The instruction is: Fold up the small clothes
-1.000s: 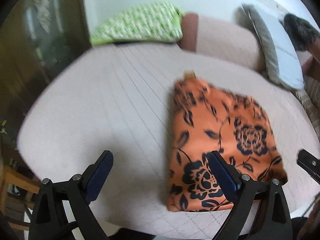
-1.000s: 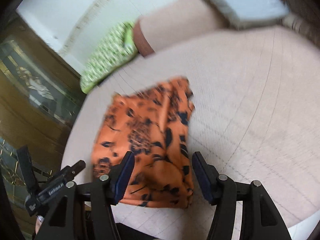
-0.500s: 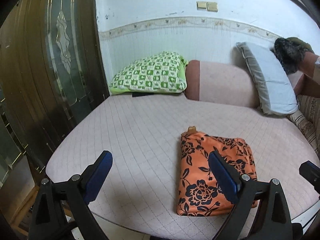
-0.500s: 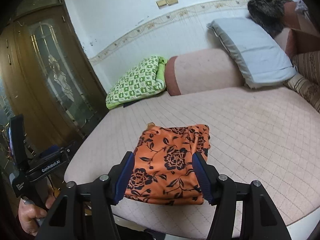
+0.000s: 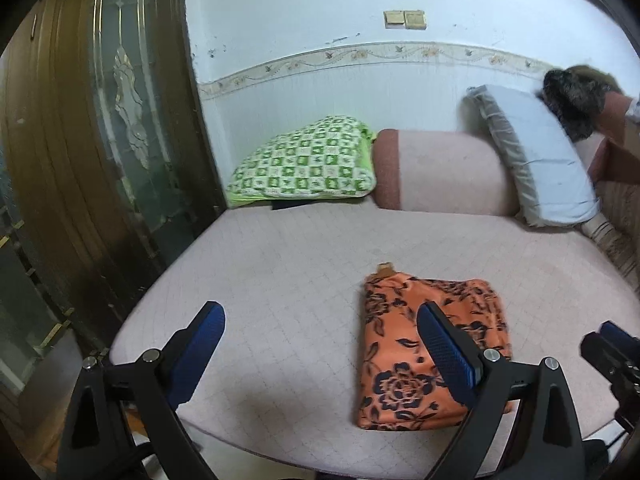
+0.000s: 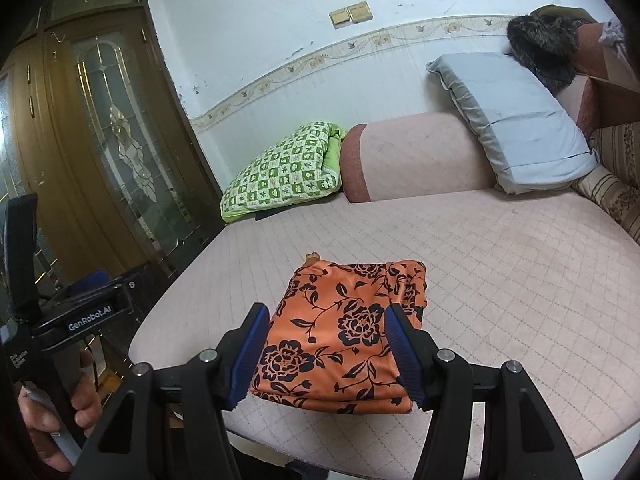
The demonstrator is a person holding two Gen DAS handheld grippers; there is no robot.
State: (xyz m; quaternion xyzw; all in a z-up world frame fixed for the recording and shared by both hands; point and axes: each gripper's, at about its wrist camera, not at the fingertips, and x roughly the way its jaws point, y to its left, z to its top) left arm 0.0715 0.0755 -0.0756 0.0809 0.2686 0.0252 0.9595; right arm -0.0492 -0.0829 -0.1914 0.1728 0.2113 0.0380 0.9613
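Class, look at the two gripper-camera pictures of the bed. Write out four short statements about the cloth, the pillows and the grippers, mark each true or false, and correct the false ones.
1. The orange flowered cloth lies folded on the bed. True.
2. The right gripper clamps the cloth. False: its fingers are open and clear of it.
3. The green checked pillow sits by the wall. True.
4. The left gripper holds a grey pillow. False: it is open and empty.
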